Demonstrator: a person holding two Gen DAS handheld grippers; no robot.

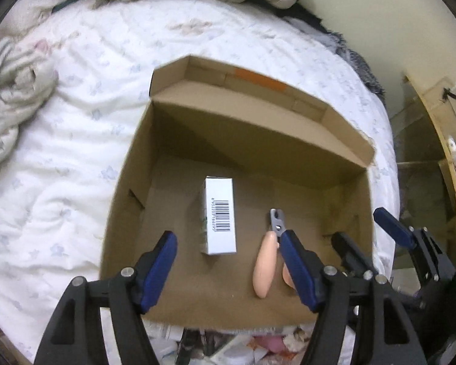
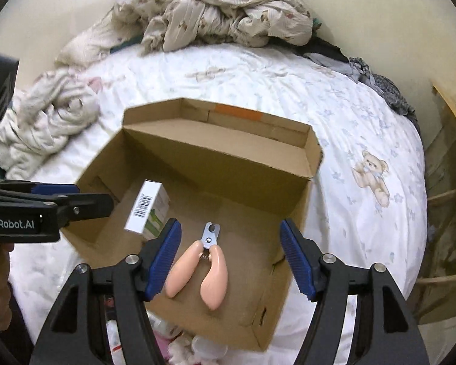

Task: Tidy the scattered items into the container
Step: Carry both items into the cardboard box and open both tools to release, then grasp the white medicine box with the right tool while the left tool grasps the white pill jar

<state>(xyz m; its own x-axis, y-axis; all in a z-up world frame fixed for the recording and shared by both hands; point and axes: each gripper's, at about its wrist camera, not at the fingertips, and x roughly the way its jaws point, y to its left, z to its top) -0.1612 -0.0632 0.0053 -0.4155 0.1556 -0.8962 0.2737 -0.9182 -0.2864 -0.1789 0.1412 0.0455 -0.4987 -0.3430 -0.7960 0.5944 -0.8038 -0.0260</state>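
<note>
The open brown cardboard box [image 1: 237, 301] sits on a bed covered by a white quilt with pale blue flowers [image 1: 60, 182], and on its floor lie a small white carton with a barcode [image 1: 220, 217] and, just to that carton's right and apart from it, pet nail clippers with peach-pink plastic handles and a grey metal head [image 2: 205, 261]. The left tongs [image 1: 229, 270] hang spread wide and empty above the box's near edge, straddling the carton, while the right tongs [image 2: 231, 257] are likewise wide apart and empty over the clippers. Crumpled cream floral bedding [image 2: 215, 12] is heaped at the far end of the bed.
</note>
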